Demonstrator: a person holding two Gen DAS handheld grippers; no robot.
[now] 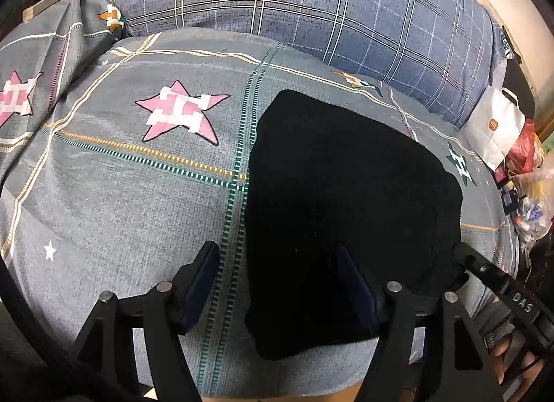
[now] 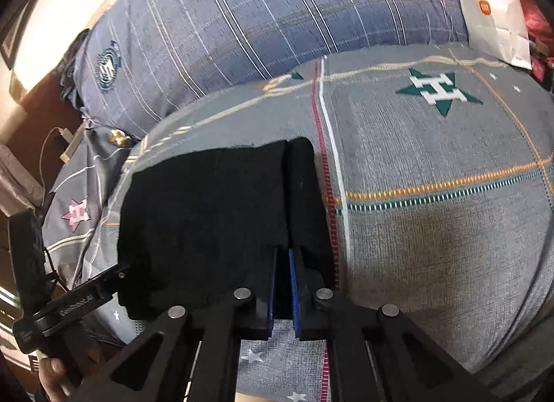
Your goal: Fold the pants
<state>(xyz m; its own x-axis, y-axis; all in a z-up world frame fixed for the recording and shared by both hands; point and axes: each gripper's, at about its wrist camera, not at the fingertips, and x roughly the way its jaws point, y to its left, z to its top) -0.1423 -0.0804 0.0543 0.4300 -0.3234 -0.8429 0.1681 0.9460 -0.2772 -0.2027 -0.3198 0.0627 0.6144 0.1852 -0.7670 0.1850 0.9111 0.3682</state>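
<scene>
The black pants (image 2: pixel 214 215) show no visible folds or seams; the white bag (image 2: pixel 491 10) is cropped.

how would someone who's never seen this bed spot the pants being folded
Start at the big blue plaid pillow at the far side of the bed. In front of it lies a grey bedsheet printed with stars. The pants are the flat black folded bundle on that sheet: the only plain, patternless, solid black cloth there.

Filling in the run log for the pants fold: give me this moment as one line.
stage: pants folded on bedspread | left gripper: open, astride edge | right gripper: shut on pants
</scene>
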